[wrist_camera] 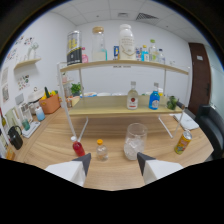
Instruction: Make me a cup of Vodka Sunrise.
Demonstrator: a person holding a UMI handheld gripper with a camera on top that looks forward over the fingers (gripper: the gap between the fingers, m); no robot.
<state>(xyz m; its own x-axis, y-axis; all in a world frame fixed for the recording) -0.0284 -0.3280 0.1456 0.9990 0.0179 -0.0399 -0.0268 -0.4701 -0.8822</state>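
**Jaws open over the desk, glass of ice waiting**

The gripper [113,161] hovered above the wooden desk [55,142] with its jaws released and nothing between them. Just ahead of the fingers stood a clear glass [135,141] that appeared to hold ice, nearer the right finger. To its left, in front of the left finger, stood a small bottle with an orange cap [101,149] and beside that a small red bottle [78,147]. A yellow can [183,142] stood well apart toward the desk's right edge. Beyond them, on the lower shelf [100,106] of a rack at the back of the desk, were a clear bottle with a red label [132,96] and a blue bottle [154,99].

Judging from this, nothing seemed poured yet; the step in hand looked like choosing the first ingredient. The clear bottle on the shelf was probably the vodka, though its label could not be read. The next move would call for reaching past the glass without knocking it and closing squarely on the bottle's body.
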